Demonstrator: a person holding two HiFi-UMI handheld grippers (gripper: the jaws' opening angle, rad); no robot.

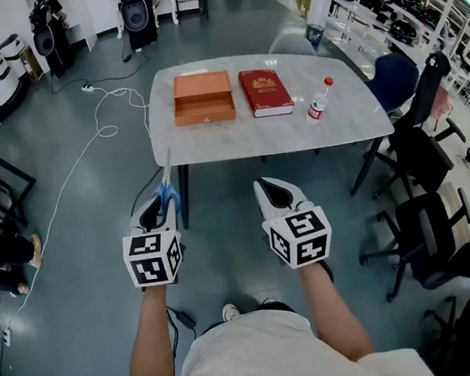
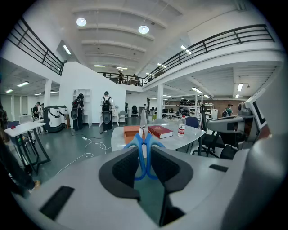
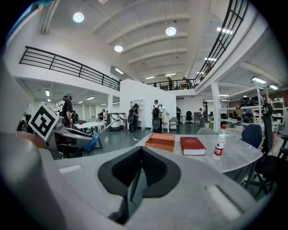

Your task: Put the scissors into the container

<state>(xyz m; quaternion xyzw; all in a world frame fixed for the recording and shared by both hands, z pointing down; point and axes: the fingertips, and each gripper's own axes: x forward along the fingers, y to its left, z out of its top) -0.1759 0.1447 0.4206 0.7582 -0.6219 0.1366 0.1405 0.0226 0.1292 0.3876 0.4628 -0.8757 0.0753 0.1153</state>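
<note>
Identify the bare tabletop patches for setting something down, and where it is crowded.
Bare table: the near strip before the orange box, red book and bottle, and the right end past the bottle. Crowded: the narrow gap between box and book.

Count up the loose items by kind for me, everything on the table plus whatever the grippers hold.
orange box: 1
red book: 1
water bottle: 1
scissors, held in the left gripper: 1
Total: 4
</note>
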